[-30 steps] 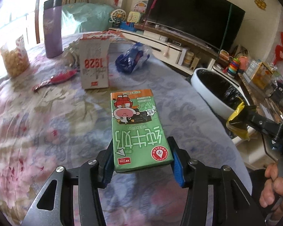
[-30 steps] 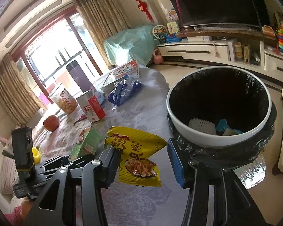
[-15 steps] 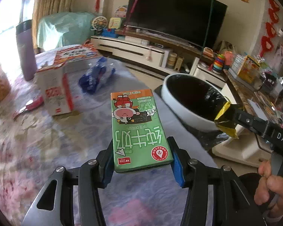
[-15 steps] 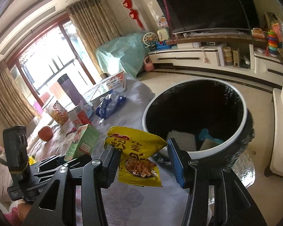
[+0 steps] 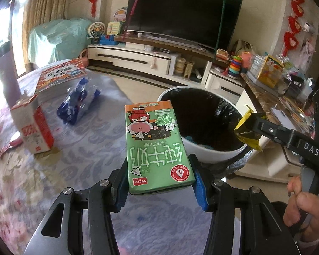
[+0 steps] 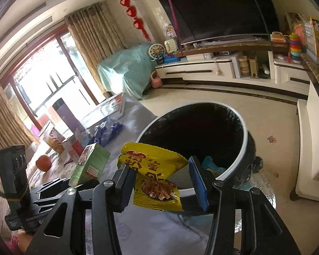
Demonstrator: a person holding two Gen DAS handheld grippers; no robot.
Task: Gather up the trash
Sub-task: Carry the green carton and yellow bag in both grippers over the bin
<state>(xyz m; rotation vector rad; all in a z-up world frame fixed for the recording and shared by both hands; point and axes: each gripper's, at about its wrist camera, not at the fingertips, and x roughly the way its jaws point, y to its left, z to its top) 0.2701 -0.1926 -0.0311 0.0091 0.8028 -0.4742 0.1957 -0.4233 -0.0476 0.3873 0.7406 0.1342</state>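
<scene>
My left gripper [image 5: 159, 182] is shut on a green milk carton [image 5: 155, 148] and holds it in the air above the table's edge, just short of the white trash bin with a black liner [image 5: 204, 157]. My right gripper [image 6: 159, 182] is shut on a yellow snack wrapper [image 6: 155, 178], held beside the bin's near rim [image 6: 243, 148]. The wrapper [image 5: 247, 133] and right gripper also show at the right of the left wrist view. The carton [image 6: 89, 163] shows in the right wrist view. Some trash lies in the bin's bottom.
On the floral tablecloth [image 5: 70, 161] stand a red-and-white carton [image 5: 35, 127], a blue plastic bag [image 5: 78, 104], a printed box [image 5: 61, 76] and a purple tumbler [image 6: 67, 116]. A TV cabinet [image 5: 138, 59] lines the far wall. A white side unit [image 6: 312, 144] stands right of the bin.
Both grippers have moved with their loads toward the trash bin, which now looms larger. The table objects have slid left in the left wrist view.
</scene>
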